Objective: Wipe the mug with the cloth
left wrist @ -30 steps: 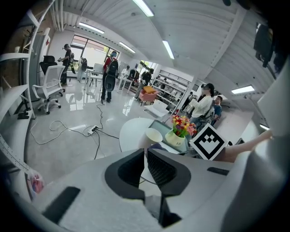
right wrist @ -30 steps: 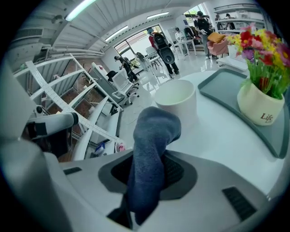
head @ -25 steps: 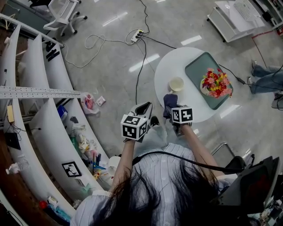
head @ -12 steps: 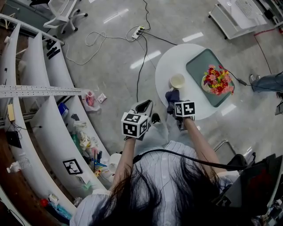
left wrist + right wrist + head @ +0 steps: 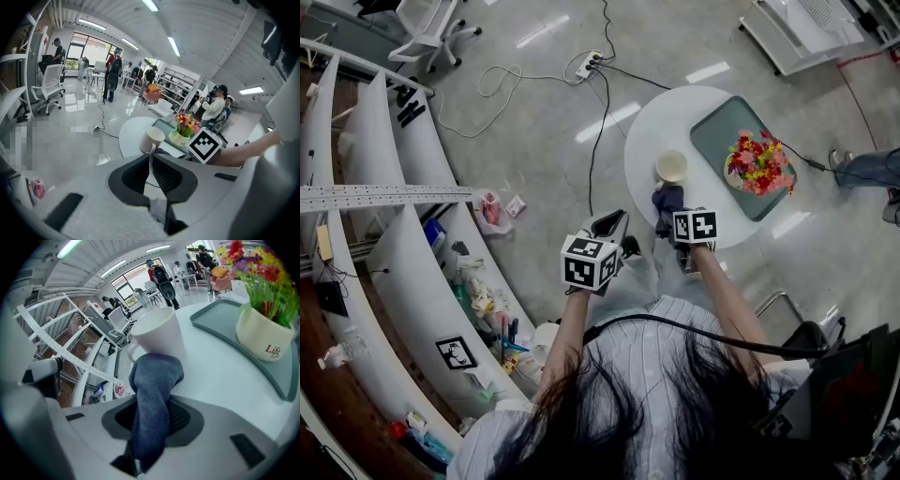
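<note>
A cream mug stands upright on the round white table, its handle toward the table's near-left edge. My right gripper is shut on a dark blue cloth, whose bunched end hangs right in front of the mug's side, close to it or just touching. My left gripper hovers off the table's left edge over the floor, jaws shut with nothing between them, pointing toward the mug.
A grey-green tray on the table's right half carries a pot of bright flowers. Cables and a power strip lie on the floor beyond. Curved white shelving runs along the left.
My right gripper with the cloth has edged forward toward the mug. The left gripper has barely shifted.
</note>
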Tool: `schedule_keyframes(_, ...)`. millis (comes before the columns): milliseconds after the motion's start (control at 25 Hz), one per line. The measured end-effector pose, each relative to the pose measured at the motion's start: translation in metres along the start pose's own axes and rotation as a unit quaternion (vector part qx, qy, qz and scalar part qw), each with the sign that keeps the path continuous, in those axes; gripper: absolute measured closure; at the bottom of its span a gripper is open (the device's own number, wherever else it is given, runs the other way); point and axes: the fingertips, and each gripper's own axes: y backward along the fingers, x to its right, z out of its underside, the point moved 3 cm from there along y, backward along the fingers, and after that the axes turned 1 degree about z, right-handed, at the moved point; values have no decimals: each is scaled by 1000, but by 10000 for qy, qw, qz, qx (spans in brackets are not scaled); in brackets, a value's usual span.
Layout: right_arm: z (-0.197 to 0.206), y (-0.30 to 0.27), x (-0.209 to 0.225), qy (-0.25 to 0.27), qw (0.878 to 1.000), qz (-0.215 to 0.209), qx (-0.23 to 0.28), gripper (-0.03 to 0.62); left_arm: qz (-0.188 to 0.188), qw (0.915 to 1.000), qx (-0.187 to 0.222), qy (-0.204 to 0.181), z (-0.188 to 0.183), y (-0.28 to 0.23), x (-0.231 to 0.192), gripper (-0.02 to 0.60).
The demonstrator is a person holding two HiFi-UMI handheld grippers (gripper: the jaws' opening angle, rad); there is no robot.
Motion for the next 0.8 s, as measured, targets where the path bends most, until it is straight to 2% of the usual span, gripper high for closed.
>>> schedule_keyframes(240, 1, 13, 12, -125, 9999, 23, 114, 470, 39, 10000, -17, -65, -5, -8, 6, 548)
schedule_keyframes(520, -7, 23, -3, 278, 9993, -145, 227, 470, 66, 9997, -76, -204, -9, -19, 13, 548)
schedule_keyframes(680, -15, 21, -15, 566, 9978, -200, 279, 470, 39, 9986, -165, -494, -14, -23, 15, 546)
schedule_keyframes(800, -18, 21, -17, 689, 9969, -220, 311, 470, 77, 9952, -308, -928, -17, -27, 20, 546)
